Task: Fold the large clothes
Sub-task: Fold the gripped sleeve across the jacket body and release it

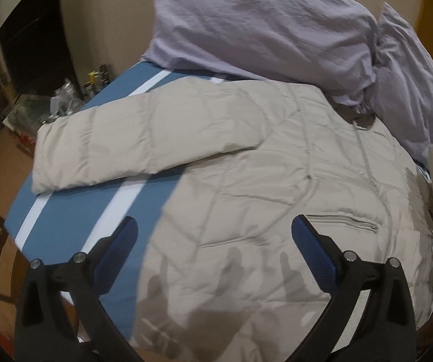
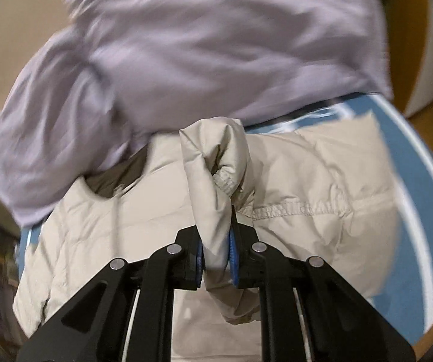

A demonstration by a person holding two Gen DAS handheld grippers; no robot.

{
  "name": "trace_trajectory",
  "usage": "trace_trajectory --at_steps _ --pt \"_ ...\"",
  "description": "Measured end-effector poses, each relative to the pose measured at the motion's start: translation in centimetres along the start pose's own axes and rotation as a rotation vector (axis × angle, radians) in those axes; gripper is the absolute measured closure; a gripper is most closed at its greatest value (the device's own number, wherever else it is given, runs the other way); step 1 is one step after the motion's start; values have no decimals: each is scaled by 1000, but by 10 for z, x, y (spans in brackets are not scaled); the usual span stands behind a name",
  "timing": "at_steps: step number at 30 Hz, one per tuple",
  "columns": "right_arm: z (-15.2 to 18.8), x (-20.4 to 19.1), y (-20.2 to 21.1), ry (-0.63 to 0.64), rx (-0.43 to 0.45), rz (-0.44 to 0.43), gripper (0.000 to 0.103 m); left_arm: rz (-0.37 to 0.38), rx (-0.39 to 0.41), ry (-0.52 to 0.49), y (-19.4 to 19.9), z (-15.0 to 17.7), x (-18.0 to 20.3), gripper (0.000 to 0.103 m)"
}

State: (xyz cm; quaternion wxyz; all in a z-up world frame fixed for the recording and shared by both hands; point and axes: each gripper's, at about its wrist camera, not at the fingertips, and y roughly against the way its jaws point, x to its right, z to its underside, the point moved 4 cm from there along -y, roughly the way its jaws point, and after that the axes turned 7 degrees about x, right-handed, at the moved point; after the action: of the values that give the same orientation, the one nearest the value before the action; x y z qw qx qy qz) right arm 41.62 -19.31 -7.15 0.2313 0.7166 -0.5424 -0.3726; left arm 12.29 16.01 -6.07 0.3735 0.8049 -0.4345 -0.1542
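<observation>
A beige quilted jacket [image 1: 261, 163] lies front up on a blue bed with white stripes [image 1: 74, 211]. Its one sleeve [image 1: 119, 144] stretches out to the left. My left gripper [image 1: 213, 238] is open and empty, hovering above the jacket's lower body near a zip pocket [image 1: 346, 223]. In the right wrist view my right gripper [image 2: 216, 253] is shut on the jacket's other sleeve [image 2: 216, 181], near its elastic cuff [image 2: 225, 181], and holds it lifted above the jacket's body [image 2: 307, 187].
A crumpled lilac blanket [image 1: 261, 27] is piled at the far side of the bed, touching the jacket's collar; it also fills the top of the right wrist view [image 2: 186, 60]. Cluttered bottles [image 1: 92, 81] and a dark cabinet [image 1: 35, 33] stand left of the bed.
</observation>
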Motion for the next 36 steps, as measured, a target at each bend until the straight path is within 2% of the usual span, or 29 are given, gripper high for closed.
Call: trace_trajectory --at_steps 8,14,21,25,27,30,36 --pt "39 -102 -28 130 -107 -140 89 -64 -1 55 4 2 -32 2" --pt "54 -145 -45 162 -156 -186 89 -90 -1 79 6 4 -44 2" --pt "77 -154 -75 176 -226 -180 87 -98 -5 90 3 3 -47 2" --pt "70 -156 -56 202 -211 -238 68 -104 -7 99 1 2 -49 2" --pt "58 -154 -41 196 -151 -266 66 -100 -16 129 -4 0 -56 2" --pt "41 -139 -27 193 -50 -227 62 -100 -24 177 -10 -3 -69 2" --pt "58 -119 -51 194 -112 -152 61 -140 -16 200 -24 -17 -98 2"
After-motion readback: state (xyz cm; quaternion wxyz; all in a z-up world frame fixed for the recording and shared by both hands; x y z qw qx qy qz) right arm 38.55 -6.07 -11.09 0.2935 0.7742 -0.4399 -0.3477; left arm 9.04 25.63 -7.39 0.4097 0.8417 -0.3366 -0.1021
